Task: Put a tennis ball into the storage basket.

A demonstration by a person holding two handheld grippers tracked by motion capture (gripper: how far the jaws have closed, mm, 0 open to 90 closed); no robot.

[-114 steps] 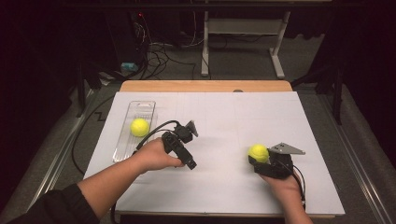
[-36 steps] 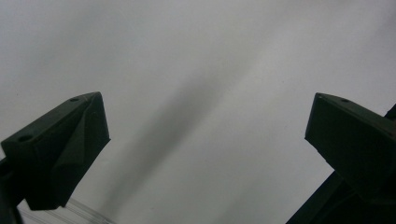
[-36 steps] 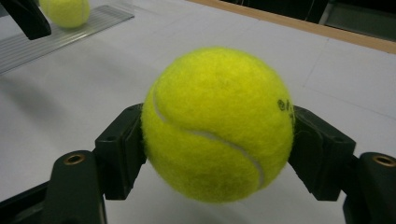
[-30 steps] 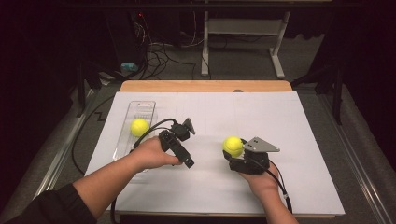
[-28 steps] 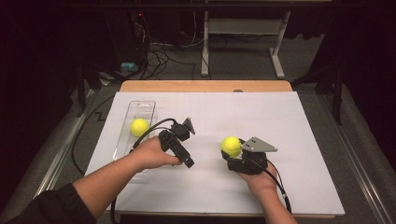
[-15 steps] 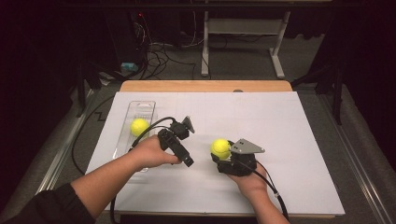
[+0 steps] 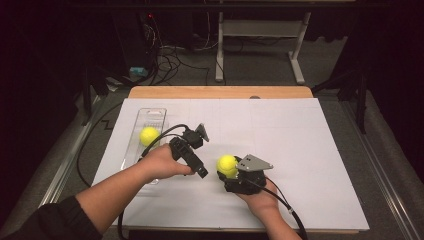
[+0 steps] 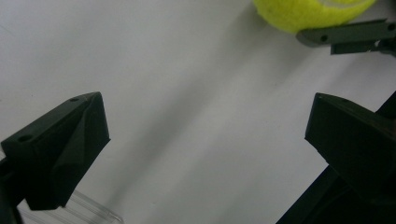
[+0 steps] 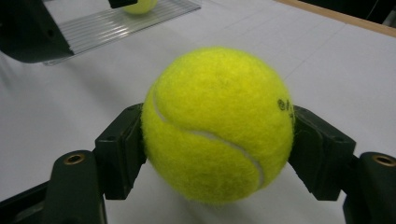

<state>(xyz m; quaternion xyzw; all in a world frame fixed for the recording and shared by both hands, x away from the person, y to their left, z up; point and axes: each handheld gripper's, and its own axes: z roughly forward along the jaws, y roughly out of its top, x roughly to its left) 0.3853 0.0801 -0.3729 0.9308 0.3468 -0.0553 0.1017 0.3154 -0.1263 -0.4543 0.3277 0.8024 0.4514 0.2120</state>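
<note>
Table (image 7: 310, 150): I am seeing a white sheet covering the top, with a wooden edge showing at the far side.
Clear tray (image 7: 137, 150): it is lying lengthwise at the left of the sheet, just beside my left hand.
Left gripper (image 7: 198, 135): I am holding it over the sheet beside the tray; in the left gripper view its jaws are standing wide apart with bare white sheet between them and nothing gripped.
Right gripper (image 7: 225, 167): I am holding it low over the middle of the sheet, near the left gripper; its jaws are clamping the held ball.
Held ball (image 9: 217, 123): this yellow tennis ball is sitting squarely between the two black pads (image 9: 123, 149), one pressing each flank, its seam facing the camera and its top bulging above the pads.
Tray ball (image 7: 148, 135): a second yellow ball is resting inside the clear tray, well apart from the held one.
</note>
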